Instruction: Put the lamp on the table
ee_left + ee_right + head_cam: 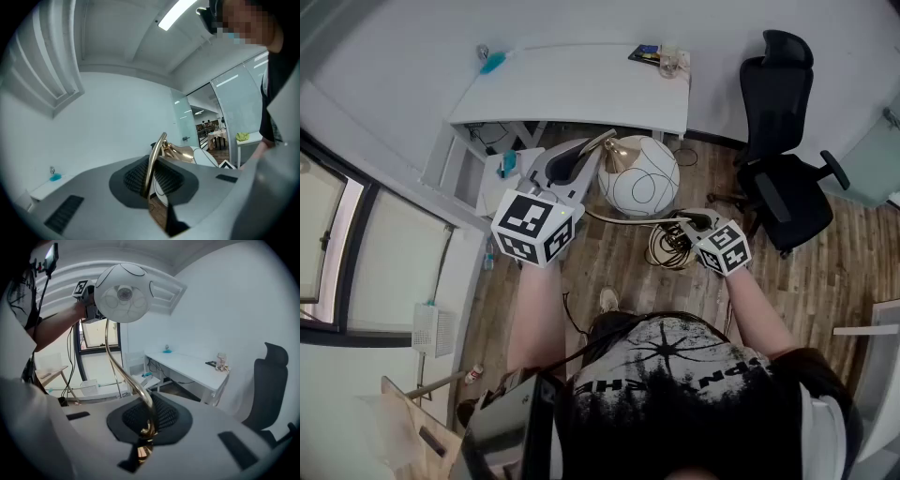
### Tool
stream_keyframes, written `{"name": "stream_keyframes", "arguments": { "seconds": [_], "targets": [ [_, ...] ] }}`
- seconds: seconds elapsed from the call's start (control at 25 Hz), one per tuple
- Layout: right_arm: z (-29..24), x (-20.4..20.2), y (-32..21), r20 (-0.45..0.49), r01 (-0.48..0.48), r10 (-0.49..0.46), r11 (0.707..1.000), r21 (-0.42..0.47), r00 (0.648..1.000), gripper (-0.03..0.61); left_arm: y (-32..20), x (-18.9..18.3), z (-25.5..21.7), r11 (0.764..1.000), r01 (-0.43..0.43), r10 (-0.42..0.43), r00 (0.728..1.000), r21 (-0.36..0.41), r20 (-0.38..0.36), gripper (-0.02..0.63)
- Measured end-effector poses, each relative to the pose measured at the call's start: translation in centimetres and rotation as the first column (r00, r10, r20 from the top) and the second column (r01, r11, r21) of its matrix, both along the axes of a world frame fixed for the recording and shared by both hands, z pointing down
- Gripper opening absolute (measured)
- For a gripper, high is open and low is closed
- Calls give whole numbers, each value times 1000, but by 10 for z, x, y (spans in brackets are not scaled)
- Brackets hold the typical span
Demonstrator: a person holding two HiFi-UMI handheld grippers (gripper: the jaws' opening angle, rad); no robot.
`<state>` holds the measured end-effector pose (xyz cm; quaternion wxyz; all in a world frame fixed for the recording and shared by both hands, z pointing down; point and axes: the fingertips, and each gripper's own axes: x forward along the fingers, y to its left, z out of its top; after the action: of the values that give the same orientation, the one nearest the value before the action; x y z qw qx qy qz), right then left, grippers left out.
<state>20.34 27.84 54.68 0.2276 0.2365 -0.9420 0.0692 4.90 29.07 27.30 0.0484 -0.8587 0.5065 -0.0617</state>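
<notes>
The lamp has a white globe shade [638, 176] with a gold cap and a thin curved gold stem [633, 220]; it is held up off the floor in front of the white table [581, 89]. My left gripper [572, 161] is shut on the stem close to the shade. In the left gripper view the stem [154, 157] runs between the pads of that gripper [151, 178]. My right gripper [698, 223] is shut on the stem's lower end. In the right gripper view the stem [119, 366] rises from that gripper [149, 423] to the globe shade [124, 294].
A black office chair [783, 169] stands right of the table. A coil of cable [670, 246] lies on the wooden floor under the lamp. Small items sit at the table's right end [661, 58] and a blue object [492, 62] at its left. Windows line the left wall.
</notes>
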Motion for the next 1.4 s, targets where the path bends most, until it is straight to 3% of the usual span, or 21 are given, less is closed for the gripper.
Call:
{"name": "stream_keyframes", "arguments": {
  "seconds": [1.08, 1.4],
  "targets": [
    [6, 15, -1, 36, -40, 40, 999, 11, 999, 18, -1, 23, 1, 999, -41, 41, 999, -13, 29, 38],
    [12, -7, -24, 27, -56, 56, 998, 4, 998, 18, -27, -1, 7, 998, -52, 52, 998, -18, 20, 38]
  ]
}}
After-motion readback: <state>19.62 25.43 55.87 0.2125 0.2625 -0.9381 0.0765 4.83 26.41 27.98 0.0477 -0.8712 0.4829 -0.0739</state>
